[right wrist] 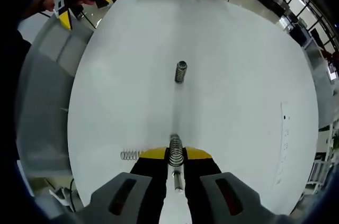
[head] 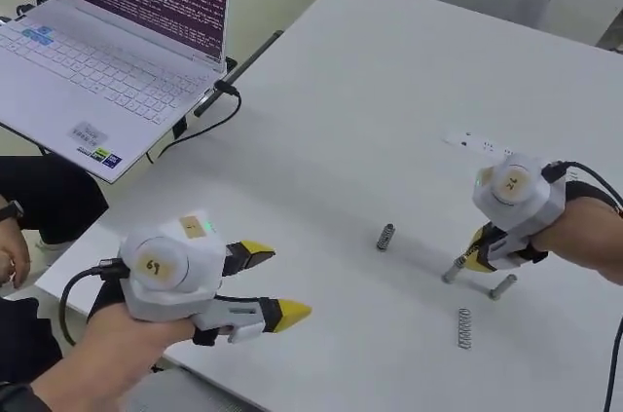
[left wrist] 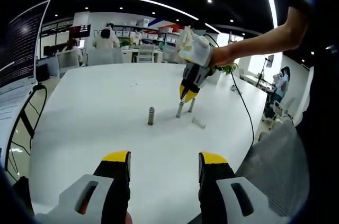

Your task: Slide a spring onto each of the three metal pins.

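My right gripper (head: pixel 479 254) (right wrist: pixel 176 156) is shut on a metal pin (right wrist: pixel 177 177) that points down at the white table (head: pixel 370 100), and a spring (right wrist: pixel 175 152) sits around the pin's front end. The held pin's tip (head: pixel 454 270) touches the table. A second pin (head: pixel 502 286) lies just right of it. One loose spring (head: pixel 464 327) (right wrist: pixel 128 154) lies flat nearby. Another spring (head: pixel 385 237) (right wrist: pixel 181 71) stands further left. My left gripper (head: pixel 277 283) (left wrist: pixel 164 163) is open and holds nothing, near the table's front left edge.
An open laptop (head: pixel 117 42) sits at the far left with a black cable (head: pixel 209 120) running off its side. A small white strip (head: pixel 479 146) lies behind the right gripper. A person's hand (head: pixel 12 251) rests at the left edge.
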Demonstrator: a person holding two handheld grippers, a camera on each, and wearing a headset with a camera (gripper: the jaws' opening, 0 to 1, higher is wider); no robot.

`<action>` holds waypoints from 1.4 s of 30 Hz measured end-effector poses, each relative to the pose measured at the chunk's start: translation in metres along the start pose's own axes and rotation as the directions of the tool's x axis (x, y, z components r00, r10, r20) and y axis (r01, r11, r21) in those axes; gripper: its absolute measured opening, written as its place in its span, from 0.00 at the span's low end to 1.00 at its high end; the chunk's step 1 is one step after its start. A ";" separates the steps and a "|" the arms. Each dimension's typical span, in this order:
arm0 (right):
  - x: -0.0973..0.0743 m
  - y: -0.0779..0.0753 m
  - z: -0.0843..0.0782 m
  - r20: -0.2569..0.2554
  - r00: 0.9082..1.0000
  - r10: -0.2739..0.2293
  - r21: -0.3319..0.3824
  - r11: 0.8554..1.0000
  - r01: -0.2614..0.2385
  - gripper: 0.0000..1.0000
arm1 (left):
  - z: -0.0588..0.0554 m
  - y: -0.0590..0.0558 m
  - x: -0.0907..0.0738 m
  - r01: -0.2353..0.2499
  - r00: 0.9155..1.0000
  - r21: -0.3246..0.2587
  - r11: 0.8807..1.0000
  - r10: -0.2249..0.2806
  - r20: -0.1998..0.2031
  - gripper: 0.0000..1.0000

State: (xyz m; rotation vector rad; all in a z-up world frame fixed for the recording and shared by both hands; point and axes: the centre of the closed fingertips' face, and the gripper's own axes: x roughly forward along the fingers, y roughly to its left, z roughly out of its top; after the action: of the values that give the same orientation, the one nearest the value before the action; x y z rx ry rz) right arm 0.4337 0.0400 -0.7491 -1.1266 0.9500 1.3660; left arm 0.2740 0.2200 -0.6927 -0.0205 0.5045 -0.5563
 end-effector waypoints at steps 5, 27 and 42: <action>0.003 -0.001 0.000 -0.043 0.999 0.002 -0.064 0.998 -0.004 0.08 | 0.001 -0.001 0.000 0.000 1.000 0.000 1.000 0.000 0.001 0.46; 0.030 -0.002 -0.005 -0.104 0.994 0.024 -0.067 0.997 -0.031 0.09 | 0.000 0.000 -0.001 -0.004 1.000 0.000 1.000 0.004 0.001 0.46; 0.040 -0.002 -0.009 -0.099 0.995 0.032 0.020 0.999 -0.030 0.09 | -0.001 0.001 0.000 -0.007 1.000 -0.005 1.000 0.007 0.001 0.46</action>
State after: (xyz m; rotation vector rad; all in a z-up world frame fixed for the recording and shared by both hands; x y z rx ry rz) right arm 0.4374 0.0410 -0.7903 -1.1795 1.0537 1.3335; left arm 0.2736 0.2209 -0.6935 -0.0240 0.5054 -0.5477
